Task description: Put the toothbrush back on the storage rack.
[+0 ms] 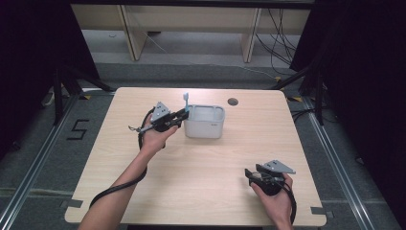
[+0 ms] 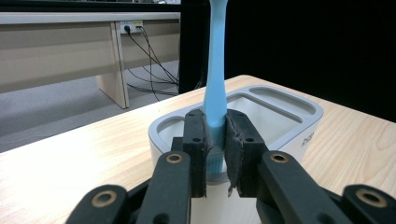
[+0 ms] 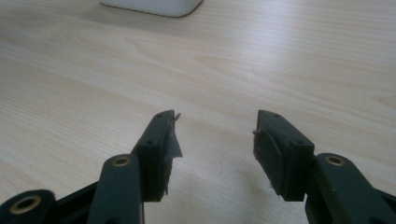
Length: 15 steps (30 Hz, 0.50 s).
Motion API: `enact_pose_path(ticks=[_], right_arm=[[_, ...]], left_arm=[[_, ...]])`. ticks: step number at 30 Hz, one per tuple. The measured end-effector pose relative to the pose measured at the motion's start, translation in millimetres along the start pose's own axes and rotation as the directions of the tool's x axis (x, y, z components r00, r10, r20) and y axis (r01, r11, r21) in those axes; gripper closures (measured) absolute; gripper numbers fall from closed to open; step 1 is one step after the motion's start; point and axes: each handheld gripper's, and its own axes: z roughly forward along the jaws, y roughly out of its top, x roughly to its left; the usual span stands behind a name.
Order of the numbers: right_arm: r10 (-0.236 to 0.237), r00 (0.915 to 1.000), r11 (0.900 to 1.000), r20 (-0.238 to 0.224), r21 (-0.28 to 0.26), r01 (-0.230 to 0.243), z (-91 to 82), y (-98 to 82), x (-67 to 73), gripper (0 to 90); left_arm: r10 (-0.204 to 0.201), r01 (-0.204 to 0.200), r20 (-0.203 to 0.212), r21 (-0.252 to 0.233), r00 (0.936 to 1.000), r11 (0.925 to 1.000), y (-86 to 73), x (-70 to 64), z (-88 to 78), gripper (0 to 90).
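Upright | left gripper [image 2: 215, 140] jaws pinch blue toothbrush [image 2: 216, 70] low on its handle, head up, at near rim of white holder [image 1: 205, 121], likely for lowering into a slot | right gripper [image 3: 215, 135] jaws spread, idle above worktop [image 1: 201, 167].

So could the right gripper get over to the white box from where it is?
Probably yes. The right gripper is open and holds nothing, and only bare table lies between it and the white box. The left gripper holds a blue toothbrush at the box's far side.

Recording lab: black curtain walls [image 1: 364, 72], metal floor rails [image 1: 33, 167], taped floor numeral [image 1: 79, 129], light wooden test table [image 1: 201, 167].
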Motion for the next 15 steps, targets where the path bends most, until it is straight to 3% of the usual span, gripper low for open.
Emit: enact_pose_path(ticks=[11,12,15], right_arm=[[-0.006,1.0000,1.000,0.002,-0.003,0.006,0.3,0.2,-0.1,48.8],[0.038,0.9992,0.999,-0.012,-0.001,-0.038,1.1,-0.4,3.3,48.8],[0.032,0.9994,0.999,-0.009,-0.002,-0.032,1.1,-0.3,3.0,48.8]], left_arm=[[-0.002,0.002,0.000,0.013,1.0000,0.9999,-1.4,0.6,-0.4,78.3],[-0.001,0.001,0.000,0.013,1.0000,0.9999,-1.5,0.6,-0.4,78.3],[0.003,-0.003,-0.001,0.015,1.0000,0.9999,-1.9,0.6,-0.4,78.3]])
